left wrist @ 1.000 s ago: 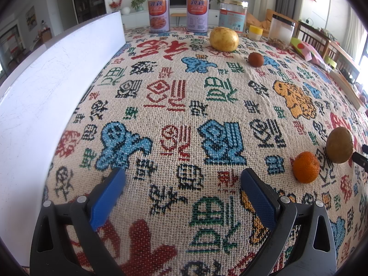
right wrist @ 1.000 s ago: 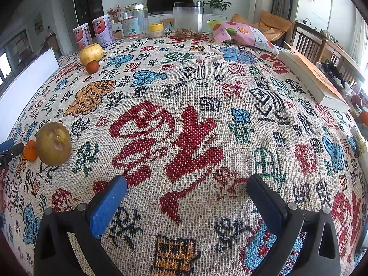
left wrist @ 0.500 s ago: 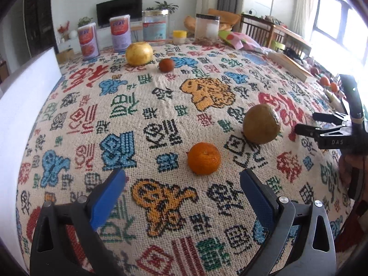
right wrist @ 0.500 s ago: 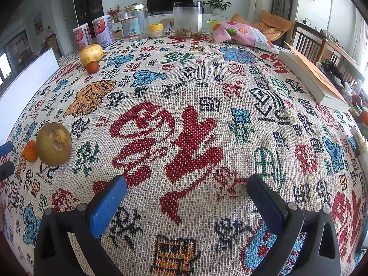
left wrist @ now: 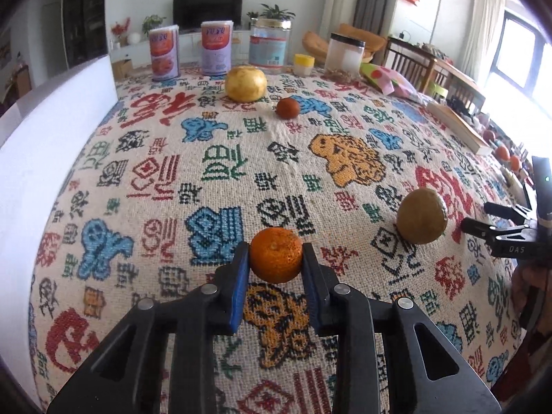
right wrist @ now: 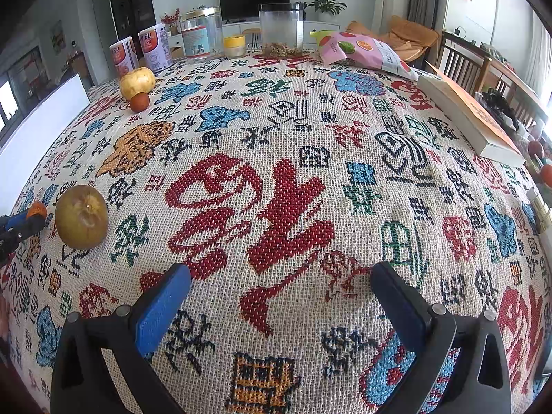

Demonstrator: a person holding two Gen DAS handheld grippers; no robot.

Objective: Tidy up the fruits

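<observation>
Ahead of the right gripper [right wrist: 281,305] the worktop [right wrist: 276,138] lies bare toward twelve o'clock. A brown pear [right wrist: 81,217] stands at ten, a book [right wrist: 469,117] at two, and jars [right wrist: 281,29] line the far edge.

Four fruits: tangerine [left wrist: 276,254], brown pear [left wrist: 421,216], yellow pear [left wrist: 245,83], small red-brown fruit [left wrist: 287,108].

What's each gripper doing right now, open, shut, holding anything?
Left gripper: fingers have just closed on the orange mandarin; shut on it.
Right gripper: open, nothing between its fingers, only the patterned tablecloth below.
</observation>
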